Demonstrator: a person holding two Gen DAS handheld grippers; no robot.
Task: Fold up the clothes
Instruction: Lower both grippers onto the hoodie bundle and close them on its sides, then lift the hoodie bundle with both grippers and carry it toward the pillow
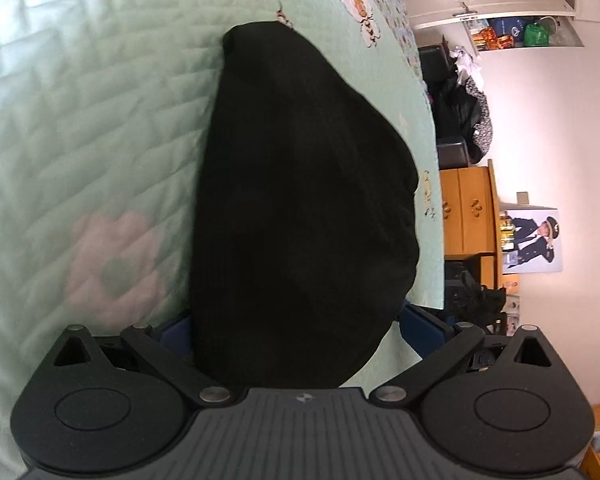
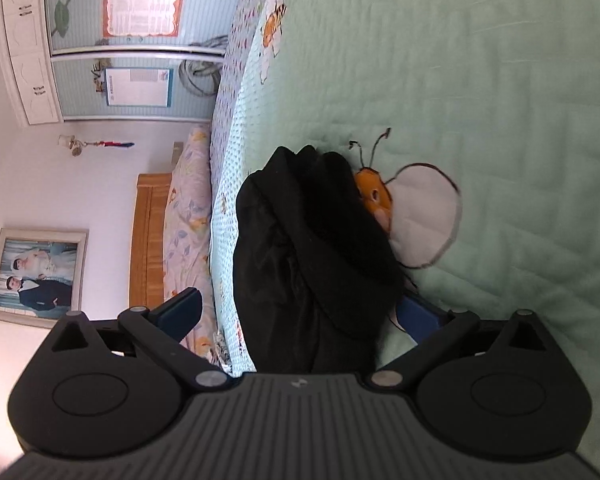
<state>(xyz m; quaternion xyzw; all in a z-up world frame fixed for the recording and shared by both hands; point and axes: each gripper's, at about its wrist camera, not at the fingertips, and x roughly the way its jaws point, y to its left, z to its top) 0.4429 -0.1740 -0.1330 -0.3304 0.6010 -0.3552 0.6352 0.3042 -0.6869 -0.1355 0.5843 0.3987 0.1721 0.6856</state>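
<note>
A black garment (image 1: 300, 180), folded into a thick bundle, lies on the mint-green quilt (image 1: 80, 100) near the bed's edge. In the left wrist view my left gripper (image 1: 296, 320) is open wide, and the bundle's near end fills the gap between its blue fingers (image 1: 420, 318). In the right wrist view the same black garment (image 2: 312, 240) shows crumpled layers and covers part of a bee appliqué (image 2: 416, 212). My right gripper (image 2: 300, 304) is also open wide around its near end. The left blue finger (image 2: 182, 308) stands apart from the cloth, past the bed's edge.
The quilt has bee and flower appliqués (image 1: 108, 264). The bed edge (image 1: 436, 200) runs close to the garment. Beyond it stand a wooden dresser (image 1: 468, 208), a white wardrobe (image 2: 28, 52), a wooden headboard (image 2: 148, 240) with a floral pillow (image 2: 188, 220), and framed pictures.
</note>
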